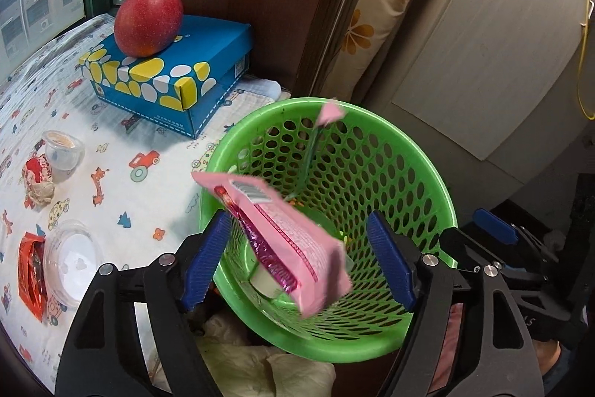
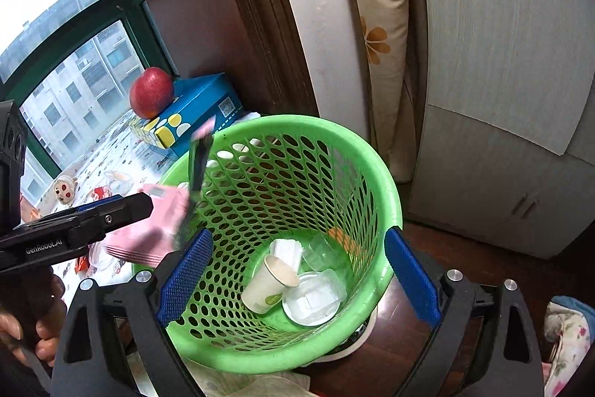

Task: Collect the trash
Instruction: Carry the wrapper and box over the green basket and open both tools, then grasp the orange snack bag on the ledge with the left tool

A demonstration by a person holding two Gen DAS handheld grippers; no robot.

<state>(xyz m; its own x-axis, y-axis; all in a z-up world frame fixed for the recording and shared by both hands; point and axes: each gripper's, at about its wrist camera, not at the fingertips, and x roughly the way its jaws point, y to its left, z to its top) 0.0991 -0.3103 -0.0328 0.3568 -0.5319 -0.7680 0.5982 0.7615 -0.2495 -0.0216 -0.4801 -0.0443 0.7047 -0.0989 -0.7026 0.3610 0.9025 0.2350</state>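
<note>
Pink packet (image 1: 293,233) over green basket (image 1: 420,173) (jaws apart)

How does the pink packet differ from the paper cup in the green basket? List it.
The pink packet is flat, printed with a barcode and blurred above the basket's mouth; the paper cup is round, white with a green mark, and lies tipped on its side on the bottom of the green basket. Neither is gripped.

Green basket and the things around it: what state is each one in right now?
Green basket: upright, partly filled.
Pink packet: loose over the basket, touching neither pad.
Left gripper: open.
Right gripper: open, empty.
Paper cup: tipped over inside.
Apple: resting on blue box.
</note>
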